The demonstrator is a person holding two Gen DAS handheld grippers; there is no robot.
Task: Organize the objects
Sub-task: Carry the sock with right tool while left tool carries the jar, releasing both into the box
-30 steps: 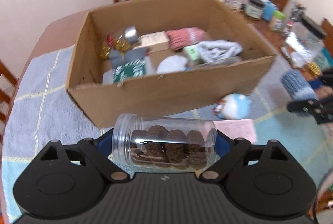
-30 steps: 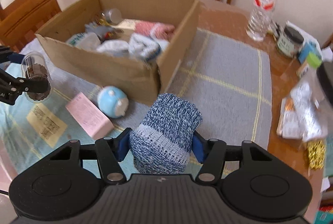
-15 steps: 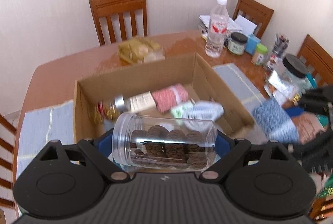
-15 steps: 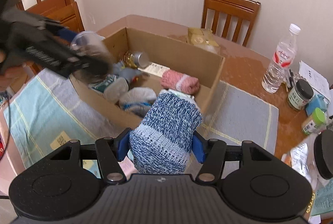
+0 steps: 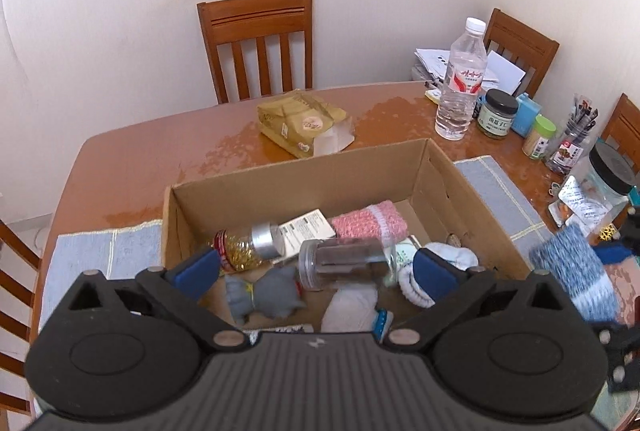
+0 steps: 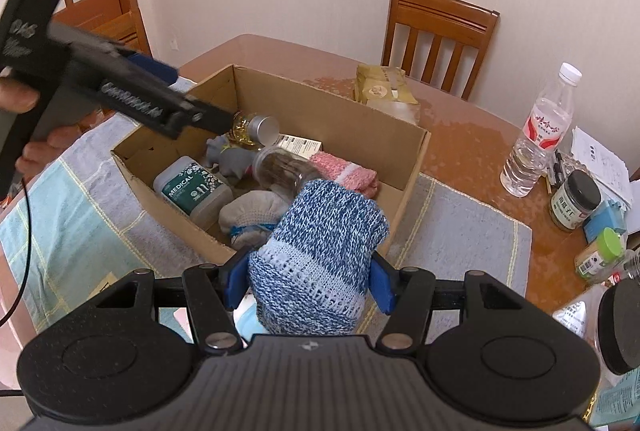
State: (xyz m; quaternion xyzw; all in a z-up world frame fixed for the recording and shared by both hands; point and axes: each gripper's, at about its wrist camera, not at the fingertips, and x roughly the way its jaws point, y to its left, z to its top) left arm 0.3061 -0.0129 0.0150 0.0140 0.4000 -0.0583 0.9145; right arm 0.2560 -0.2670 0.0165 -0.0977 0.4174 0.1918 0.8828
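Note:
Above the open cardboard box point(image 5: 300, 167) my left gripper point(image 5: 314, 275) is open, its blue pads wide apart. A clear jar of brown cookies point(image 5: 344, 267) lies on its side in the box between and below them, blurred and touching neither pad. From the right wrist view the jar point(image 6: 280, 167) rests beside a pink knit roll point(image 6: 348, 171). My right gripper point(image 6: 308, 287) is shut on a blue-and-white knit roll point(image 6: 320, 243), held above the box's point(image 6: 332, 95) near right corner. That roll point(image 5: 572, 271) shows at the left view's right edge.
The box also holds a grey toy point(image 5: 268, 295), a gold-bead jar point(image 5: 248, 247), white socks point(image 5: 436, 267) and a green medical container point(image 6: 192, 189). A water bottle point(image 5: 460, 87), small jars and papers crowd the table's right side. A yellow bag point(image 5: 304, 123) lies behind the box. Chairs surround the table.
My left gripper rose over the box, opened and let the cookie jar go into the box. My right gripper lifted the blue knit roll up toward the box.

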